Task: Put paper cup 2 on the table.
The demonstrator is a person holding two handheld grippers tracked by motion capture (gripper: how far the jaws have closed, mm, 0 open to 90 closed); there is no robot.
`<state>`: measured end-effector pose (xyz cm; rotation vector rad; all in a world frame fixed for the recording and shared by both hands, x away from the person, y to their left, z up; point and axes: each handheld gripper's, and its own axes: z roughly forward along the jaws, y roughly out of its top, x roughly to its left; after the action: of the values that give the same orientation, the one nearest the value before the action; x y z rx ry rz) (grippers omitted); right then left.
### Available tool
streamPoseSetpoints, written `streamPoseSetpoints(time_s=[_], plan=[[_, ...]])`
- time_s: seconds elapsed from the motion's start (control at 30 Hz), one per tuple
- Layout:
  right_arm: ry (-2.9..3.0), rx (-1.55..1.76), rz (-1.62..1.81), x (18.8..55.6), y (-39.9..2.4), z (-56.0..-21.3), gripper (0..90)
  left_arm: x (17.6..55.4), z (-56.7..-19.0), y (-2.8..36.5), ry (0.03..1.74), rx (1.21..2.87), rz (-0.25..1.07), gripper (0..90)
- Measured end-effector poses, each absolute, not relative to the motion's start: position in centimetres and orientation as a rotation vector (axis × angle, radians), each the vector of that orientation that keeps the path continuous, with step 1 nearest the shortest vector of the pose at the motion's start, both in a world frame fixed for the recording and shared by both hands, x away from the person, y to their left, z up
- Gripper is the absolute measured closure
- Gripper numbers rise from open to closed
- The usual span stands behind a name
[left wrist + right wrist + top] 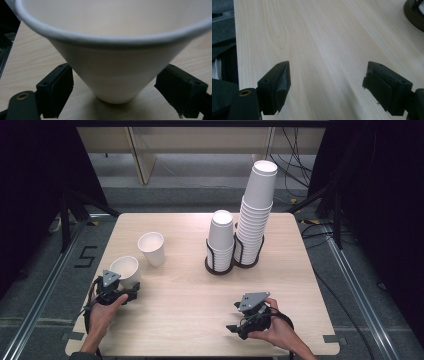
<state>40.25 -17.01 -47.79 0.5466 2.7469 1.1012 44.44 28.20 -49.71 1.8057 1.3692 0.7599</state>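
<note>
A white paper cup [125, 269] stands upright near the table's left edge. My left gripper [129, 286] has come in from the near side, and its pads press on the cup's lower wall from both sides. In the left gripper view the cup [117, 70] looms large between the black jaws of the left gripper [113, 92], with its base on the wood. My right gripper [234, 316] rests in a hand near the front edge at the right. Its jaws stand wide apart, and the right gripper [325, 82] has only bare wood between them.
A second white cup [151, 248] stands upright just beyond the held one. Two stacks of white cups, a short one [221, 237] and a tall one [257, 205], sit in a black wire holder [220, 266] at the back right. The holder's base [414, 15] shows far off.
</note>
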Motion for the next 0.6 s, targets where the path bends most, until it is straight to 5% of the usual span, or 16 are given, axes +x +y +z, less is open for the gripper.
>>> streamPoseSetpoints(time_s=[0.23, 0.33, 0.6], plan=[[2.743, 0.554, 1.091, 40.2, -17.2, -47.8, 21.6, 43.2, -49.8, 28.4, 1.409, 1.814, 0.751, 14.4], [2.739, 0.544, 1.099, 40.2, -17.3, -47.8, 21.6, 42.7, -49.6, 28.5, 1.411, 1.811, 0.778, 23.5], [2.743, 0.578, 1.101, 39.9, -17.5, -47.9, 21.7, 41.5, -48.9, 28.8, 1.385, 1.766, 0.777, 30.7]])
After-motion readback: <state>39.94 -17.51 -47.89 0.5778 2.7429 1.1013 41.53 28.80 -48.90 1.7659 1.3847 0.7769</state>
